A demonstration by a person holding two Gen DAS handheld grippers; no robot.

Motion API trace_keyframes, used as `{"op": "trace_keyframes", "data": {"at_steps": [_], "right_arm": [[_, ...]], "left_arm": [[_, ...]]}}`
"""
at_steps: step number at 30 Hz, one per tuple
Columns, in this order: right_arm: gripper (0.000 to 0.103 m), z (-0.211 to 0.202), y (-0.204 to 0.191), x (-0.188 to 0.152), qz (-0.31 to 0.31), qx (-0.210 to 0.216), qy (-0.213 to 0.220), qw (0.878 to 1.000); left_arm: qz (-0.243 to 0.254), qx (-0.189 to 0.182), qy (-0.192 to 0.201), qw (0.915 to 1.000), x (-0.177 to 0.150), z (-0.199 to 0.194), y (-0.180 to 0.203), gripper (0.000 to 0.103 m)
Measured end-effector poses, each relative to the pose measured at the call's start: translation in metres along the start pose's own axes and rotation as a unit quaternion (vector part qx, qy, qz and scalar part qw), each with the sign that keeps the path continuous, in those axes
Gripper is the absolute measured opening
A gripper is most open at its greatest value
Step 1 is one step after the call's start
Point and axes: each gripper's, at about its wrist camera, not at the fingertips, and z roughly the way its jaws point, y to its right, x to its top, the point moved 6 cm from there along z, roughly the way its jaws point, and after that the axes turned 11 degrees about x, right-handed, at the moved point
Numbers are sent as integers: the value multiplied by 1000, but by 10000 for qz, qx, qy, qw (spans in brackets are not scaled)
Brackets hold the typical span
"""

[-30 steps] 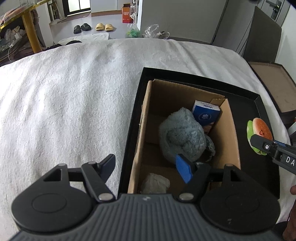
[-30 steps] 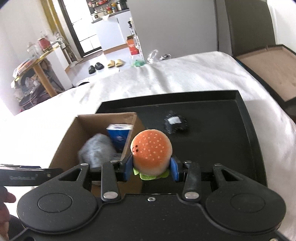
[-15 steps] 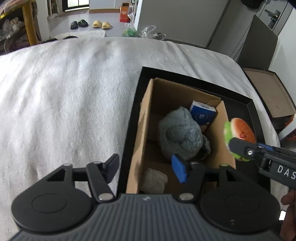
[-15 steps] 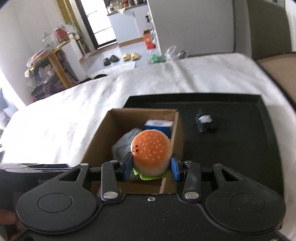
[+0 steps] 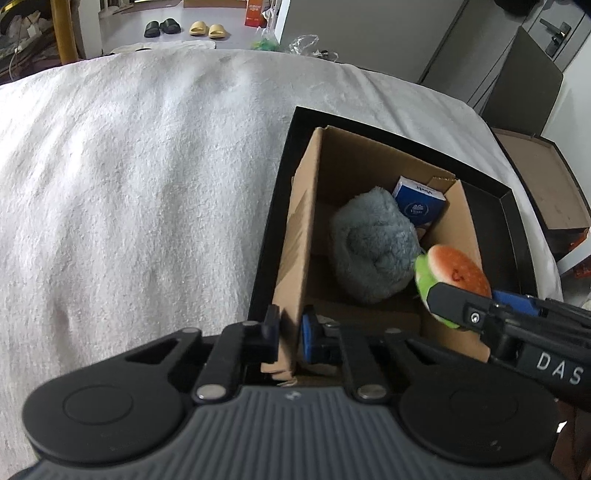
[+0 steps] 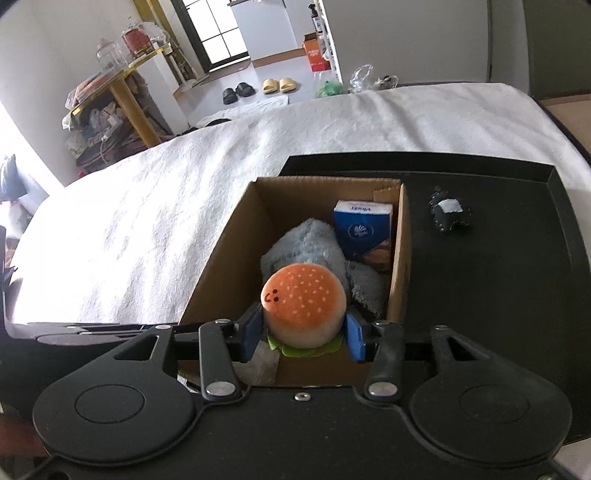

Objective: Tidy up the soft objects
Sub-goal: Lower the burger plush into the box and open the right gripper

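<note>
A brown cardboard box [image 5: 306,206] [image 6: 221,251] stands in a black tray [image 5: 495,206] [image 6: 498,288] on a white-covered bed. Inside lie a grey plush [image 5: 373,251] [image 6: 295,243] and a blue tissue pack [image 5: 419,205] [image 6: 364,229]. My left gripper [image 5: 289,338] is shut on the box's near left wall. My right gripper [image 6: 303,334] is shut on a plush hamburger [image 6: 303,310] [image 5: 452,277] and holds it over the box's open top, above the grey plush. A small black soft object [image 6: 450,216] lies in the tray right of the box.
The white bed cover [image 5: 129,184] spreads to the left and beyond. A brown open case [image 5: 543,188] sits off the bed's right side. Slippers [image 5: 207,28] lie on the far floor, and a cluttered yellow-legged table [image 6: 122,96] stands beyond the bed.
My left gripper closed from wide open onto the box's left wall. My right gripper carried the hamburger leftward from over the tray to over the box.
</note>
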Motion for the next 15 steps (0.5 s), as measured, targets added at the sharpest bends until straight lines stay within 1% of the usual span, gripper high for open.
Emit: {"op": "trace_keyframes", "data": {"at_steps": [2, 6, 15], "right_arm": [[54, -2, 0, 0, -1, -31, 39, 10000], [56, -10, 1, 3, -31, -46, 159, 9999], [59, -25, 18, 7, 79, -129, 416, 9990]], "left_arm": [[-5, -27, -9, 10000, 0, 0, -2, 11], [1, -64, -5, 10000, -2, -1, -1, 11], [51, -72, 16, 10000, -2, -3, 1, 11]]}}
